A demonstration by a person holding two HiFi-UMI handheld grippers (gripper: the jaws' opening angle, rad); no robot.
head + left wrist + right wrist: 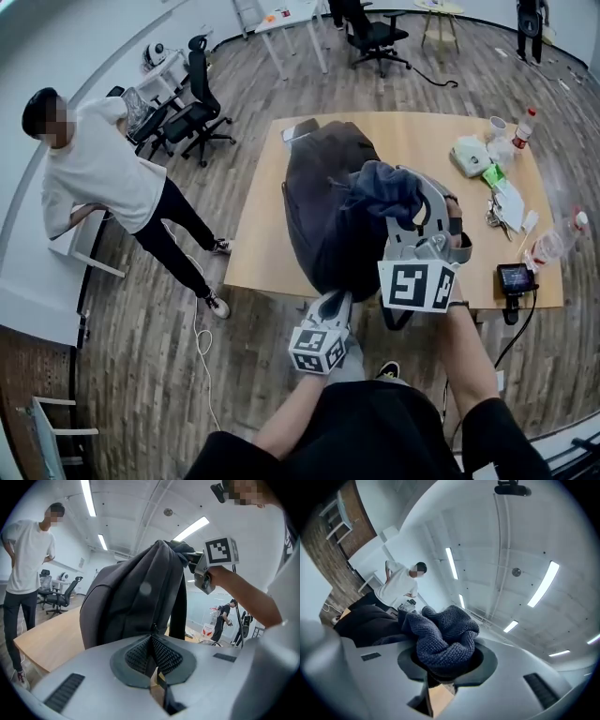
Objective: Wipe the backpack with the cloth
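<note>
One backpack (323, 202), dark grey, stood upright on the one wooden table (422, 131). One cloth (440, 637), dark blue knit, was bunched up. Two grippers were in play. The right gripper (445, 662) had its jaws a little apart, clamped on the cloth wad, and pressed it against the backpack's top edge. The left gripper (152, 641) had its jaws pinched together on a thin dark strap of the backpack, low on the near side. One bystander (103, 169) in a white T-shirt stood left of the table. Two red-capped bottles (527, 127) sat at the table's right end.
</note>
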